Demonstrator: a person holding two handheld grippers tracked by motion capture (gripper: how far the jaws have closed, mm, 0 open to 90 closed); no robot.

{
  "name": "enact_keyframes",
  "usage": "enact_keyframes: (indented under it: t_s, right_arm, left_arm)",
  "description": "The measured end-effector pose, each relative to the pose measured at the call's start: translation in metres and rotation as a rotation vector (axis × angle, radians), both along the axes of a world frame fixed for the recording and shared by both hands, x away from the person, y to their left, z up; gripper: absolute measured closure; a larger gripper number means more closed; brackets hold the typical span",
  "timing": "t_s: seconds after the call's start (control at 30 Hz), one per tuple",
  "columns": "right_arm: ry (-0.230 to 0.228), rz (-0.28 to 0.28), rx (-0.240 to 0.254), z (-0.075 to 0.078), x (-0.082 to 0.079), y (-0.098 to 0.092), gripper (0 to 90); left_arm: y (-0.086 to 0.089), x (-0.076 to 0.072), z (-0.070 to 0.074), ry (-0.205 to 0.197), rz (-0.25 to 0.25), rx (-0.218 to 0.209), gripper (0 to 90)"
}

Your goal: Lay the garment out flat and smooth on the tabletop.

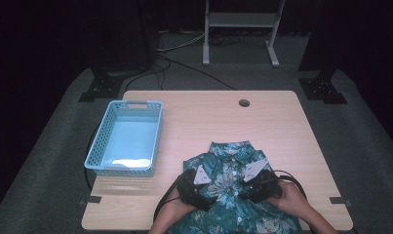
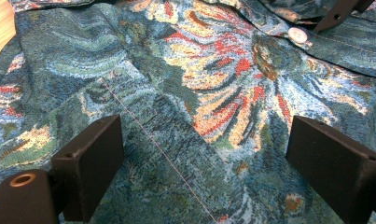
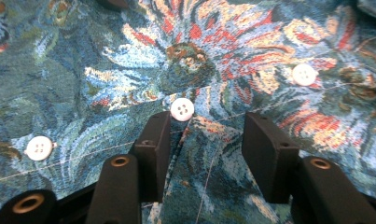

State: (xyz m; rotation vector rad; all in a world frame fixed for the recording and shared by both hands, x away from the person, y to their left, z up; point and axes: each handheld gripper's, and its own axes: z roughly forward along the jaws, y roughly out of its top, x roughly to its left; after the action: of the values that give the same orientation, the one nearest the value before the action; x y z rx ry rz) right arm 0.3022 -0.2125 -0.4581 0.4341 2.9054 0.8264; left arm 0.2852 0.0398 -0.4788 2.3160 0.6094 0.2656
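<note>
Floral shirt (image 1: 233,190): being spread on the table (image 1: 282,126), lying directly under both claws. Left gripper (image 2: 202,154): jaws being held wide apart over a seam. Right gripper (image 3: 206,140): jaws half apart, straddling the button placket; a white button (image 3: 182,109) is lying just ahead.

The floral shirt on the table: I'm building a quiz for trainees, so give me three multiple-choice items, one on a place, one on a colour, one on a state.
1. Where does the light blue basket stand relative to the floral shirt?
A. to its left
B. to its right
C. on top of it

2. What colour are the shirt's buttons?
A. black
B. white
C. red

3. How do the left gripper jaws stand?
A. shut on a button
C. shut on the collar
B. wide apart over the fabric

Answers: 1 A, the high view shows the basket left of the shirt. 2 B, the right gripper view shows white buttons. 3 B, the left gripper view shows bare cloth between the pads.
</note>
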Motion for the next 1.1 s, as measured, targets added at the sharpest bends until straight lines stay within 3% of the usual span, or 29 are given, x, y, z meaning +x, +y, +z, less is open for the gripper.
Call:
enact_keyframes:
  t_s: [0.2, 0.5, 0.73, 1.1]
  right_arm:
    - [0.0, -0.014, 0.02, -0.001, 0.002, -0.003, 64.4]
    - [-0.008, -0.029, 0.009, 0.0, 0.004, -0.009, 86.3]
    - [-0.031, -0.035, -0.025, 0.005, 0.0, -0.019, 87.5]
    - [-0.05, -0.101, -0.054, 0.018, -0.001, -0.054, 87.5]
  left_arm:
    - [0.0, 0.0, 0.0, 0.0, -0.001, -0.001, 10.6]
    - [0.001, -0.001, -0.001, -0.003, 0.001, -0.01, 10.6]
    - [0.001, 0.0, -0.001, -0.005, -0.001, -0.008, 10.7]
    - [0.001, -0.001, -0.001, -0.005, 0.001, -0.008, 10.6]
